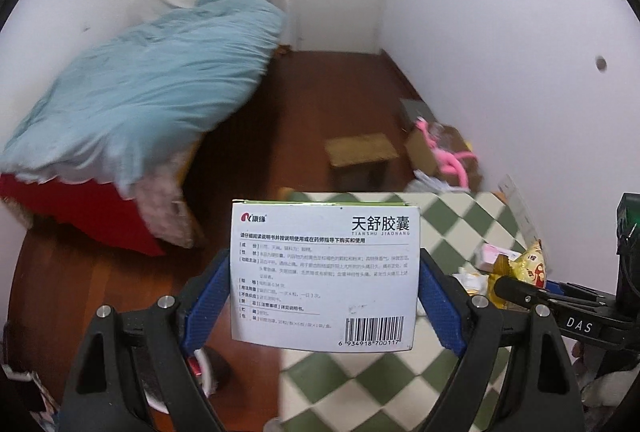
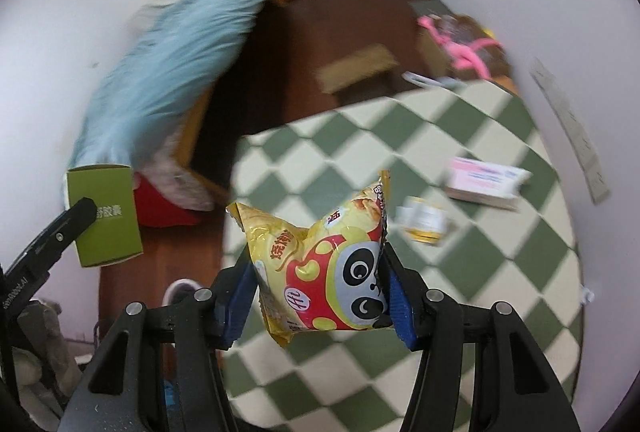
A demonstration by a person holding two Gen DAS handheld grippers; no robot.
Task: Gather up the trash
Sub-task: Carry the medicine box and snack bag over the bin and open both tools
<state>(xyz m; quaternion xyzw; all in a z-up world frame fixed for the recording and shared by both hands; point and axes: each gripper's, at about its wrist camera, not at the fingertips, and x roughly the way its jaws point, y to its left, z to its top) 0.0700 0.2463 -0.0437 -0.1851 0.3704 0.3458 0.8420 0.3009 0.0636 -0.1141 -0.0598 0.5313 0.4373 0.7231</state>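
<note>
White printed cardboard medicine box point(image 1: 324, 272) pinched by left gripper point(image 1: 324, 296); yellow crinkled snack bag point(image 2: 320, 268) by right gripper point(image 2: 320, 296). Pink-white carton point(image 2: 486, 181), small jar point(image 2: 424, 220) left beyond, on checked table point(image 2: 500, 272).

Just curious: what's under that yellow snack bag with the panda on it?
The snack bag hangs in the right tongs, above the green-and-cream checked tablecloth. Nothing else shows beneath, though the bag covers the patch directly below.

My medicine box point(image 1: 324, 274) reads "天舒胶囊", "TIANSHU JIAONANG", with barcode 6934918700117 at its lower right corner. "DAS" stands on my right gripper point(image 1: 579, 324), right of the box.
</note>
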